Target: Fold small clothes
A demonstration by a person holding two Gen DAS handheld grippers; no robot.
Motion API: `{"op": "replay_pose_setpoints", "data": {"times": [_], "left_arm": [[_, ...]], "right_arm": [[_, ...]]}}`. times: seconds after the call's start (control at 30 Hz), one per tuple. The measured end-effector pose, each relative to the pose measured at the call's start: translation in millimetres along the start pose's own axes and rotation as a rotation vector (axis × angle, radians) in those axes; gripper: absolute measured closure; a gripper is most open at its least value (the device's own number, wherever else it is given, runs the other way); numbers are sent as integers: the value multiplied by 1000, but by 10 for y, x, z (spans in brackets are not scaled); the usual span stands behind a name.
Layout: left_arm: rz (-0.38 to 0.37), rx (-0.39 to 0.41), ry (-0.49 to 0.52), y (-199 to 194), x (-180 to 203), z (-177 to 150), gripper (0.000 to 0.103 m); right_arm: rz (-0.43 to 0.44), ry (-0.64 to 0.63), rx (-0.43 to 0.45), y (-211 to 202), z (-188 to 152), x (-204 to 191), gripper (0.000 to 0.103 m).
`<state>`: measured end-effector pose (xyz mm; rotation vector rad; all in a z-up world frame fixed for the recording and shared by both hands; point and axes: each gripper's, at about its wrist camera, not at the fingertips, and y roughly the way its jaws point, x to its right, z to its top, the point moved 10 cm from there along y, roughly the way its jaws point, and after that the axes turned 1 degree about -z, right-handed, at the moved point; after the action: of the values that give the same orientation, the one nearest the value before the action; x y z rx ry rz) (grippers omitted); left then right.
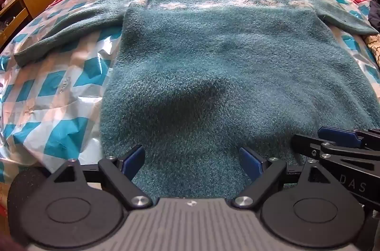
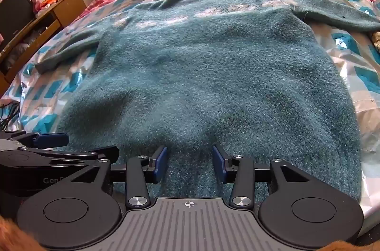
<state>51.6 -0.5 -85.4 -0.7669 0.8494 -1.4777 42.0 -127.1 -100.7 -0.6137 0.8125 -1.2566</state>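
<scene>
Two grippers, left gripper [image 1: 192, 162] and right gripper [image 2: 189, 163], jaws apart, hover over a fuzzy teal knitted sweater's [image 1: 225, 65] near hem on the bed [image 1: 59, 89].

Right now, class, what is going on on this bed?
A person holds two hand-held grippers over the near hem of a teal sweater spread flat on a checkered sheet. The left hand-held gripper is wide open; the right hand-held gripper is half open. No fold has begun.
</scene>
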Motion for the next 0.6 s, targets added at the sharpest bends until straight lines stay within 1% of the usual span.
{"op": "replay_pose_setpoints", "data": {"times": [0.3, 0.47, 0.6], "left_arm": [[-7, -7, -14, 46, -14, -58, 12], [-24, -39, -44, 95, -22, -130, 12], [-23, -27, -53, 75, -29, -138, 12]], "right_arm": [[-4, -10, 2, 21, -33, -10, 61], [-8, -11, -2, 19, -30, 3, 61], [-17, -19, 7, 7, -56, -2, 61]]}}
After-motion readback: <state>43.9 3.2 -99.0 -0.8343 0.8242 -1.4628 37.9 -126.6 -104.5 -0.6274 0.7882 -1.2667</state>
